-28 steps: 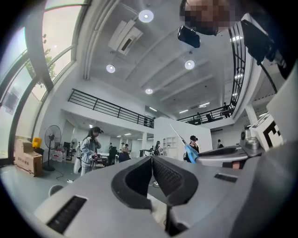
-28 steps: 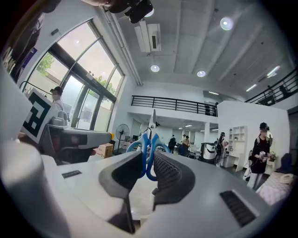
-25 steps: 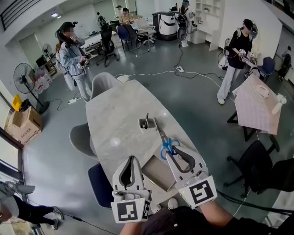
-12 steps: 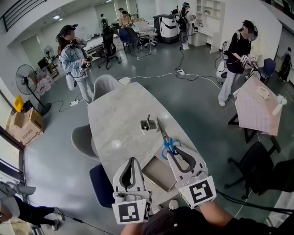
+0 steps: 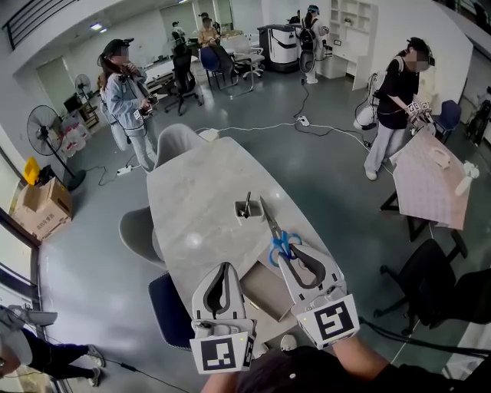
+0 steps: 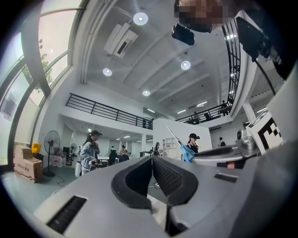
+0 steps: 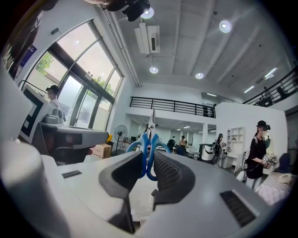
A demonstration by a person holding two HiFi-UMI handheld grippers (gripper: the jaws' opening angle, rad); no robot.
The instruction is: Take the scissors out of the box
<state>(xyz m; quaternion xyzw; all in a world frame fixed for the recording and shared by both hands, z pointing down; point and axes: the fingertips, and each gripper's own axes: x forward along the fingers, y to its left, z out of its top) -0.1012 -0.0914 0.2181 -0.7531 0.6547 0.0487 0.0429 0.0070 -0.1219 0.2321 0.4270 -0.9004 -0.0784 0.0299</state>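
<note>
Though clear of the box (image 5: 263,292), scissors (image 5: 274,230) in the right gripper (image 5: 284,252).

Grey floor (image 5: 92,253), tall windows (image 7: 79,69), perhaps shelving (image 5: 345,15) far back

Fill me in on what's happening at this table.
A person holds a gripper in each hand over the table. The right gripper is shut on the blue handles of the scissors, with the blades pointing away. The scissors look clear of the box, which lies between the grippers. The left gripper is shut and empty.
</note>
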